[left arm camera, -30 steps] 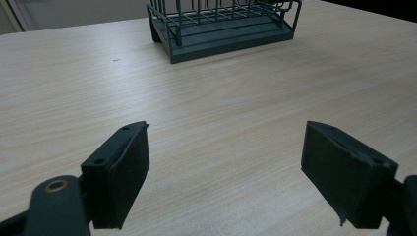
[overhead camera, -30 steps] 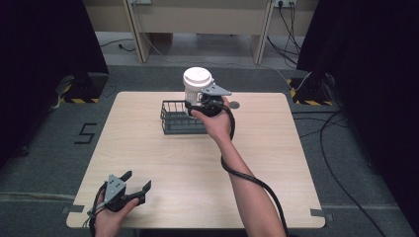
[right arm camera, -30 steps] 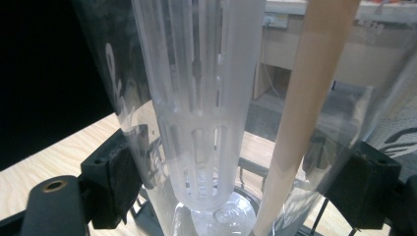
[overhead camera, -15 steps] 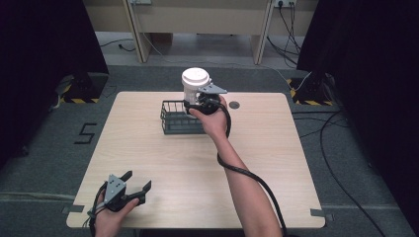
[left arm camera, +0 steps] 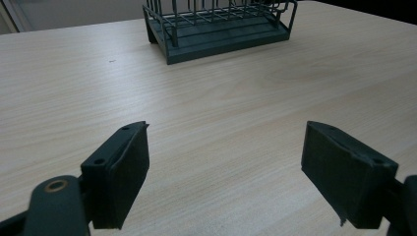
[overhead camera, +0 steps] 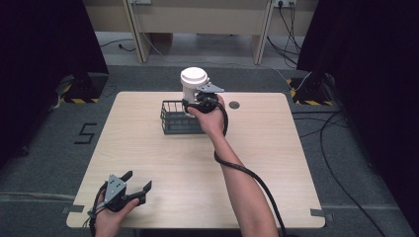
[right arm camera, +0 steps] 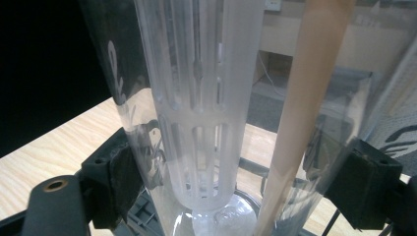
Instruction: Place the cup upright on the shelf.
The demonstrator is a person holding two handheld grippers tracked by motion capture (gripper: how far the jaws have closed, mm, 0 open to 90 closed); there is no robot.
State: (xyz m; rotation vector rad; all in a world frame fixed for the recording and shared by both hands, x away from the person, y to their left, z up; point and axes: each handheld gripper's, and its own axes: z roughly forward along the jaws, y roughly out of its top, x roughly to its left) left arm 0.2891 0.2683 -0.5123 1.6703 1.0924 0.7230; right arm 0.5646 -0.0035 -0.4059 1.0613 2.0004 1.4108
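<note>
A clear plastic jug (overhead camera: 192, 84) with a white lid stands upright at the back of the table, over the far right corner of a dark wire basket (overhead camera: 175, 123). My right gripper (overhead camera: 195, 103) is shut on the clear jug (right arm camera: 206, 98), one jaw against each side of its wall. Inside the jug are a slotted white core and a tan strip. Whether its base rests in the basket I cannot tell. Near the table's front left corner my left gripper (overhead camera: 138, 180) stands open with nothing between its jaws, low over bare wood and pointing at the basket (left arm camera: 216, 34).
The light wooden table (overhead camera: 276, 163) has a small dark round hole (overhead camera: 234, 104) right of the jug. A black cable trails from the right gripper along the forearm. Dark curtains flank the table, and floor cables lie at the right.
The right gripper and the jug have drifted slightly to the left over the basket. The left gripper has not moved.
</note>
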